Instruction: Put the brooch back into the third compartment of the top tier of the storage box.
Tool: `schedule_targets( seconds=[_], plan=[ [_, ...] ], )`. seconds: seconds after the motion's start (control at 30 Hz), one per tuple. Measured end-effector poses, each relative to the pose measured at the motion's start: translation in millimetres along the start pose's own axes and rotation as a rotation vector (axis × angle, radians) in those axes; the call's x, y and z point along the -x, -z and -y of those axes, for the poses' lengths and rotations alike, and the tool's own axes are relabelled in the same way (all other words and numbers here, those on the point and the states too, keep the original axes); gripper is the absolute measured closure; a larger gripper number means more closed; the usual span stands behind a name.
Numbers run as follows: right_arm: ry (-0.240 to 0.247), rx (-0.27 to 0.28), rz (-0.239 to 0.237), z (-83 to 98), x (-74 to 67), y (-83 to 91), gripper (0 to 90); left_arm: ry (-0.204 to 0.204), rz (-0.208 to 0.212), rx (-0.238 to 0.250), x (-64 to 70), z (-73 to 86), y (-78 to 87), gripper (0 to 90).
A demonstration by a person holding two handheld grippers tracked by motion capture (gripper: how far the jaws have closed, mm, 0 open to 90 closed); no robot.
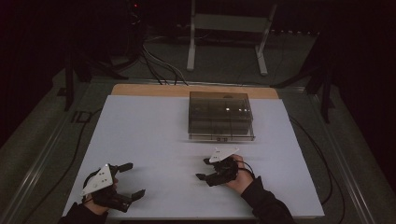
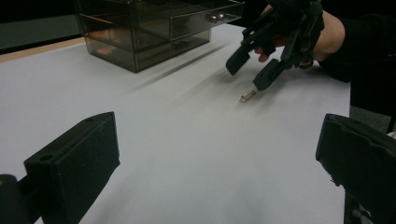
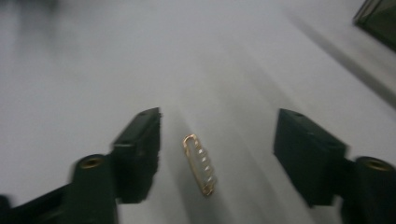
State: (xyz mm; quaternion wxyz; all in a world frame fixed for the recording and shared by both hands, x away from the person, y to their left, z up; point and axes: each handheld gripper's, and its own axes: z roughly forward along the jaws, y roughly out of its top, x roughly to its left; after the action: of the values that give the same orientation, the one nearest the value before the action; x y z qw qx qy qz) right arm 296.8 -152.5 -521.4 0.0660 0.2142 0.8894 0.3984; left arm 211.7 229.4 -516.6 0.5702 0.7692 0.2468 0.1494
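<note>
A small gold clip (image 3: 200, 163) set with pale beads lies flat on the white table (image 1: 154, 135). My right gripper (image 3: 219, 140) hangs just above it, open, one jaw on each side of the clip and neither touching it. The left gripper view shows the same clip (image 2: 247, 95) under the right gripper (image 2: 250, 70). In the high view my right gripper (image 1: 202, 169) is near the front, right of centre. My left gripper (image 1: 133, 179) sits at the front left, open wide and holding nothing; its jaws frame bare table (image 2: 215, 158).
A smoked see-through drawer box (image 1: 221, 116) with small knobs (image 2: 215, 17) stands at the back centre of the table; its corner shows in the right gripper view (image 3: 380, 16). Cables and a white stand (image 1: 224, 28) lie on the floor beyond.
</note>
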Motion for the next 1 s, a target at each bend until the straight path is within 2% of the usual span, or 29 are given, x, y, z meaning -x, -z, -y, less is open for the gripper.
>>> schedule_targets(
  seconds=[0.23,0.37,0.57,0.6,0.77,1.0],
  plan=[
    [0.032,-0.04,-0.001,-0.6,-4.9,-2.6,63.4,0.002,-0.001,-0.003,-0.1,0.5,-0.2,0.5],
    [0.046,-0.067,-0.005,0.4,-6.8,-5.0,66.7,-0.001,0.001,-0.001,-0.1,0.3,-0.1,0.5],
    [0.115,-0.112,0.025,1.0,-11.6,-8.9,77.9,-0.002,0.001,-0.002,0.0,0.3,0.0,0.5],
    [0.117,-0.118,0.017,0.3,-12.1,-9.1,79.7,-0.001,0.001,-0.003,0.0,0.4,0.0,0.5],
    [0.12,-0.128,0.003,-0.5,-12.5,-9.7,84.5,-0.002,0.001,-0.003,-0.2,0.4,0.3,0.5],
    [0.086,-0.136,-0.016,-2.1,-11.0,-9.7,85.9,-0.001,-0.002,-0.005,-0.5,0.8,0.4,0.5]
  ],
)
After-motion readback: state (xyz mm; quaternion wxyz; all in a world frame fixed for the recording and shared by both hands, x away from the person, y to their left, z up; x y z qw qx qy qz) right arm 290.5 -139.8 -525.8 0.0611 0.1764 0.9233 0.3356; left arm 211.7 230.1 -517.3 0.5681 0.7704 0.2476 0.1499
